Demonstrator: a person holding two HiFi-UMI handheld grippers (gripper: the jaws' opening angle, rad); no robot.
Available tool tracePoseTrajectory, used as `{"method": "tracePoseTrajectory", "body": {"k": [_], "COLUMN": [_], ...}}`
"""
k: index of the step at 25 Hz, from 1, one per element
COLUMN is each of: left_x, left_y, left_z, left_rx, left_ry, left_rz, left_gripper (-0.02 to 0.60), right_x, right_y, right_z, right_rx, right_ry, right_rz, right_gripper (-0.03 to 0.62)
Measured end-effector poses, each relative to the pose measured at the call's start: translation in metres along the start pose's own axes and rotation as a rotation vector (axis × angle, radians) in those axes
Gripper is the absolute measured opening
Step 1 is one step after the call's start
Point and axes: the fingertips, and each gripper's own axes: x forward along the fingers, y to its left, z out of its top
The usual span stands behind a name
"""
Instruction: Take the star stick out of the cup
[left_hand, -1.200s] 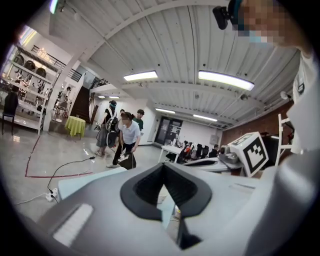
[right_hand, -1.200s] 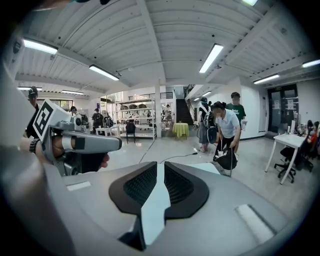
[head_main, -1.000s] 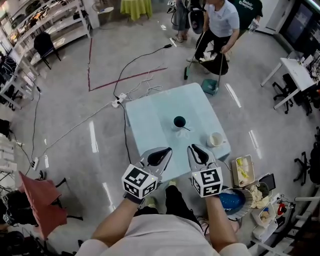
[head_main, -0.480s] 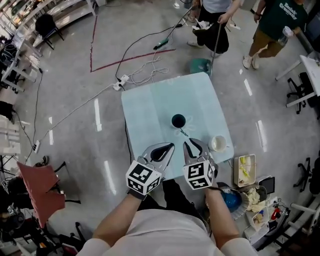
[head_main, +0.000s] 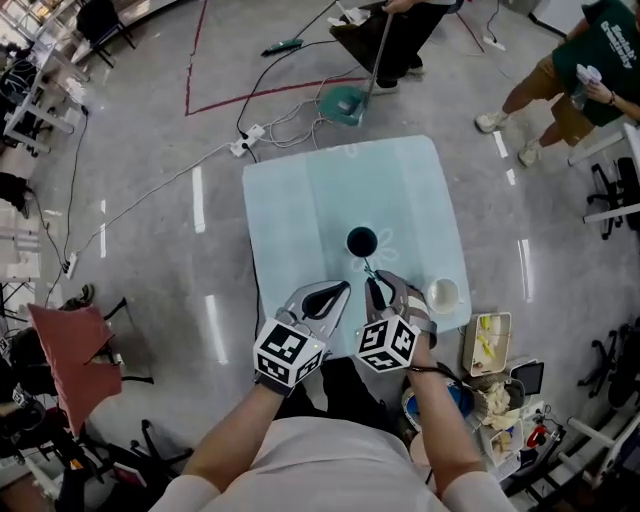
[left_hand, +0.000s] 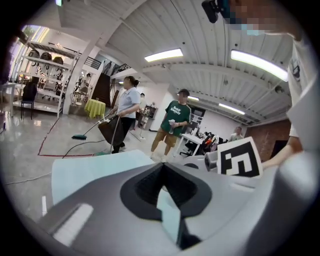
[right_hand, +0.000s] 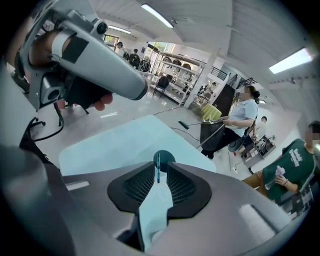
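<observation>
Grippers in both hands, a person stands at the near edge of a pale blue table. Jaws of the left gripper meet at their tips on nothing. Those of the right gripper stand slightly apart, with the thin blue star stick between them, unclamped. Its far end sits in the dark teal cup at mid-table. A white cup sits near the right corner. Beyond, a person with a broom and a person in green.
</observation>
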Motion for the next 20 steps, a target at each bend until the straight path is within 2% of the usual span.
{"method": "tracePoseTrajectory", "body": {"k": [9, 20], "left_x": [-0.001, -0.018], "left_y": [0.011, 0.009], "left_z": [-0.006, -0.001], "left_rx": [-0.04, -0.028], "left_ry": [-0.005, -0.024], "left_rz": [0.013, -0.004], "left_gripper": [0.005, 0.005], "right_x": [0.013, -0.011], "right_y": [0.001, -0.003], "right_z": [0.001, 0.014], "right_rx": [-0.069, -0.017], "right_ry": [0.024, 0.004], "right_rz": [-0.033, -0.065], "right_gripper": [0.042, 0.026]}}
